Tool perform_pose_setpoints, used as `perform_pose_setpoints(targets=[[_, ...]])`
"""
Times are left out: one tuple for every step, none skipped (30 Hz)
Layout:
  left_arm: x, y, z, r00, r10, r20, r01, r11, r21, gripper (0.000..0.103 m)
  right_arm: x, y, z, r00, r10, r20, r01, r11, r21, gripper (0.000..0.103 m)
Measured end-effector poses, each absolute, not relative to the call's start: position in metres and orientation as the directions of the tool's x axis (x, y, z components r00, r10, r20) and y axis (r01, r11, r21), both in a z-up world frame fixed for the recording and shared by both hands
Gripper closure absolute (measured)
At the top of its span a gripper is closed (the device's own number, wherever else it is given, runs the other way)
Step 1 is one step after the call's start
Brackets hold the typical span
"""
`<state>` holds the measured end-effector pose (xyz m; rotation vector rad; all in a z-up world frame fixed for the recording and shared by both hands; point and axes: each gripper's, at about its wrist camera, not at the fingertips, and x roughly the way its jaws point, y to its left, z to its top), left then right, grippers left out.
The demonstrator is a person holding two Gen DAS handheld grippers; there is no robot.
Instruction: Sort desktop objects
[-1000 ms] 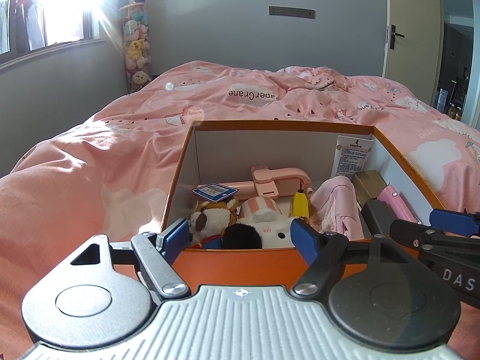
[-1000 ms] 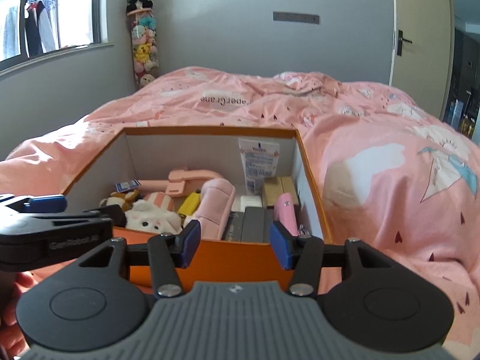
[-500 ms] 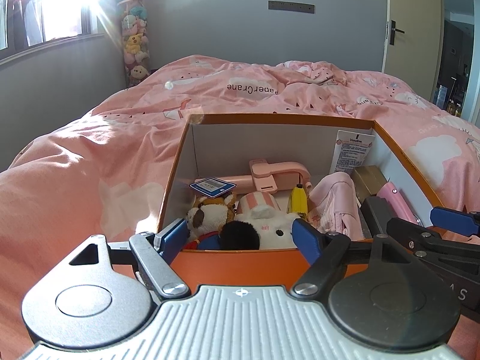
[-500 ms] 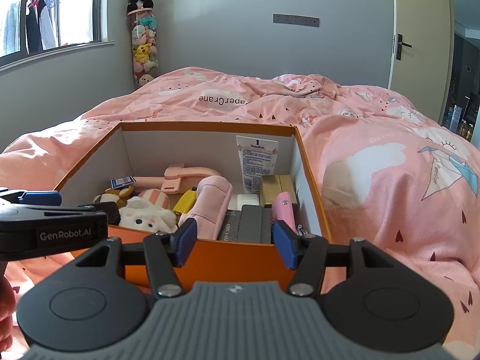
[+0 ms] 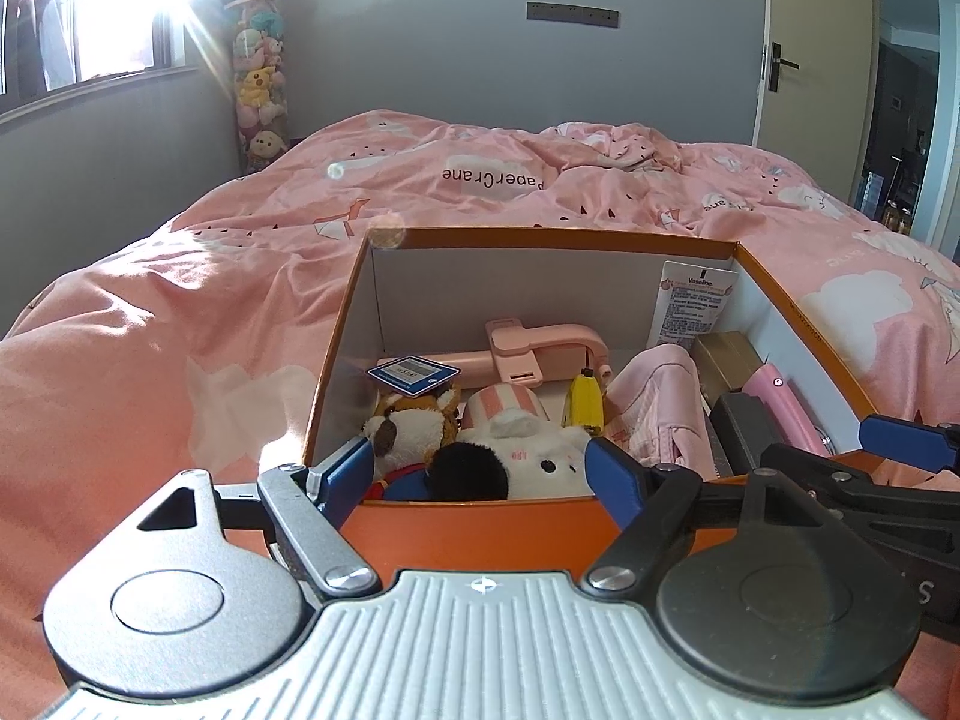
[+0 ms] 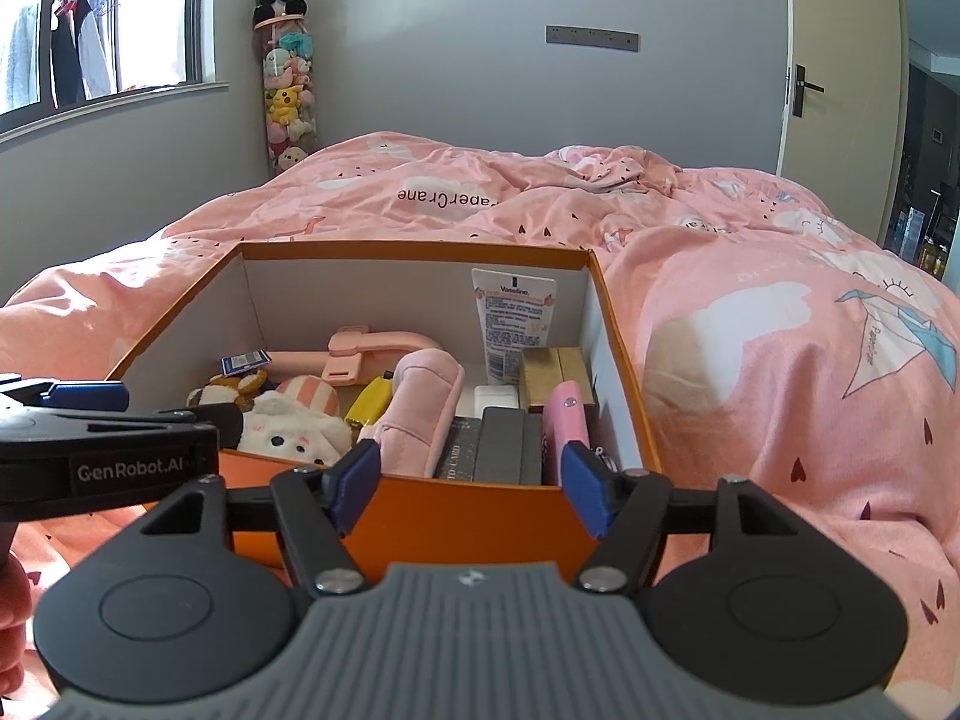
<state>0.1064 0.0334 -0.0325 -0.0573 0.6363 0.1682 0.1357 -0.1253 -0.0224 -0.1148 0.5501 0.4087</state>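
Pink "PaperCrane" duvet (image 6: 720, 276) bears Vaseline tube (image 6: 515, 324).

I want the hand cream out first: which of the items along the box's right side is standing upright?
The white Vaseline tube, leaning against the back wall of the orange box. The pink case and dark boxes lie flat.

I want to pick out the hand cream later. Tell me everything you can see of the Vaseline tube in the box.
The Vaseline tube is a white, soft-looking plastic tube with a dark logo, peach marks and blue small print. It stands upright, flat crimped end up, leaning on the back wall of the orange box near its right corner. A tan carton hides its lower right.
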Motion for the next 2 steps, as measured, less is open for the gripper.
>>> perform_pose_setpoints(targets=[[0.1065,0.0334,-0.0324,0.791,0.139,-0.596,-0.175,0.985,-0.003,0.012,0.136,-0.1259,-0.0213,0.772,0.345,-0.534,-0.403,0.915,0.008,0.034],[0.1064,0.0335,-0.0324,0.791,0.139,-0.596,-0.174,0.985,-0.002,0.011,0.1364,-0.1272,-0.0203,0.77,0.342,-0.538,-0.396,0.918,0.017,0.034]])
